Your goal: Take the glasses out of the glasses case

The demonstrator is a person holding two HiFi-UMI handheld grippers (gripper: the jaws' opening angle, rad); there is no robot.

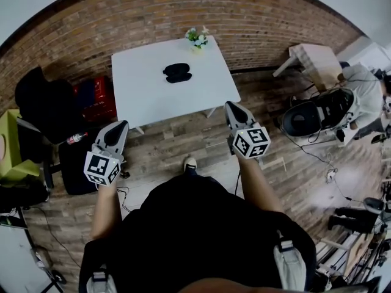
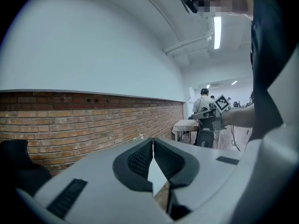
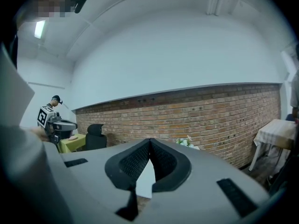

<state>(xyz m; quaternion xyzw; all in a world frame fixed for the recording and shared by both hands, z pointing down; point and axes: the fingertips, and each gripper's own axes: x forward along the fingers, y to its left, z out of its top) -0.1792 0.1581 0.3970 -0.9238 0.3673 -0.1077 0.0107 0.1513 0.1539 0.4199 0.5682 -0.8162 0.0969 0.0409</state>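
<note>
Glasses case (image 1: 177, 72) lies on the white table (image 1: 146, 96), toward its far side, long axis running left-right, well ahead of both tools. We hold the left hand-held gripper (image 1: 120, 127) and right hand-held gripper (image 1: 232, 107) short of the table's near edge, jaws pressed together, nothing btwn them. Right looks a bit nearer. Table's bare round the case; only flowers (image 1: 197, 38) at the far edge, so plenty of room

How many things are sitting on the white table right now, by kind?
glasses case: 1
potted flowers: 1
Total: 2
</note>
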